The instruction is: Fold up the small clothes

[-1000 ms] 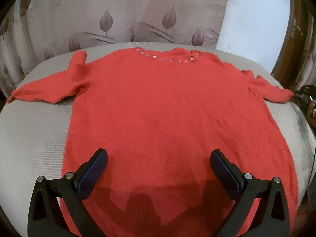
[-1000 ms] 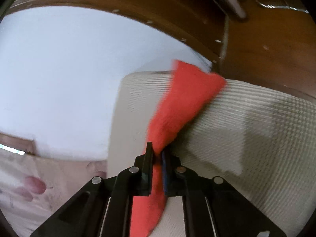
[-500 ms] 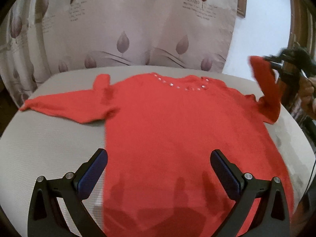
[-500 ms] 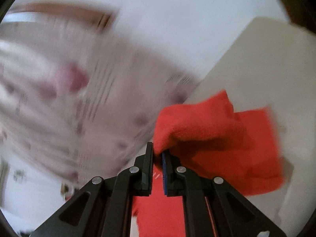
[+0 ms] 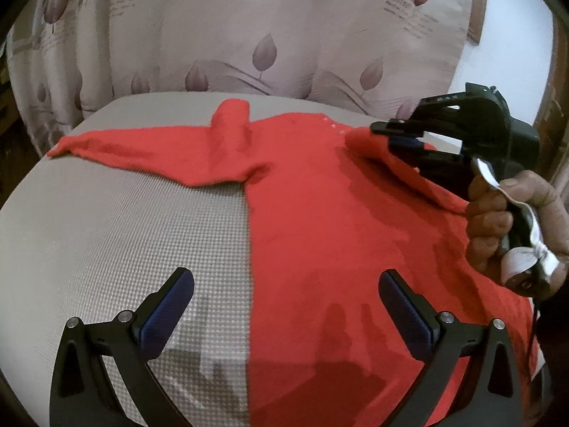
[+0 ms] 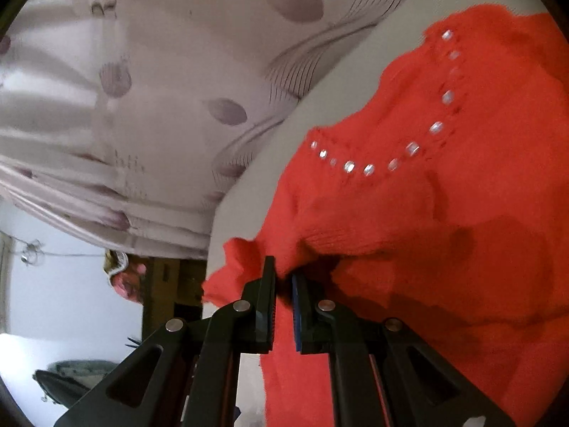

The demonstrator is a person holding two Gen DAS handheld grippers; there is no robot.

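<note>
A small red sweater (image 5: 320, 213) with silver studs along its neckline (image 6: 412, 149) lies flat on a grey woven cushion (image 5: 142, 235). Its left sleeve (image 5: 153, 149) stretches out over the cushion. My right gripper (image 6: 282, 284) is shut on the right sleeve (image 5: 402, 163) and holds it folded inward over the sweater's chest near the neckline; it also shows in the left wrist view (image 5: 405, 138), held by a hand. My left gripper (image 5: 284, 306) is open and empty, low over the sweater's left side edge near the hem.
A pale curtain with leaf print (image 5: 270, 35) hangs behind the cushion. A white wall (image 5: 505, 53) and dark wooden furniture stand to the right. The cushion's bare left part (image 5: 89, 249) lies beside the sweater.
My right gripper has carried the right sleeve from the cushion's right edge up and inward over the sweater's chest. My left gripper has shifted left, so that its left finger is over bare cushion.
</note>
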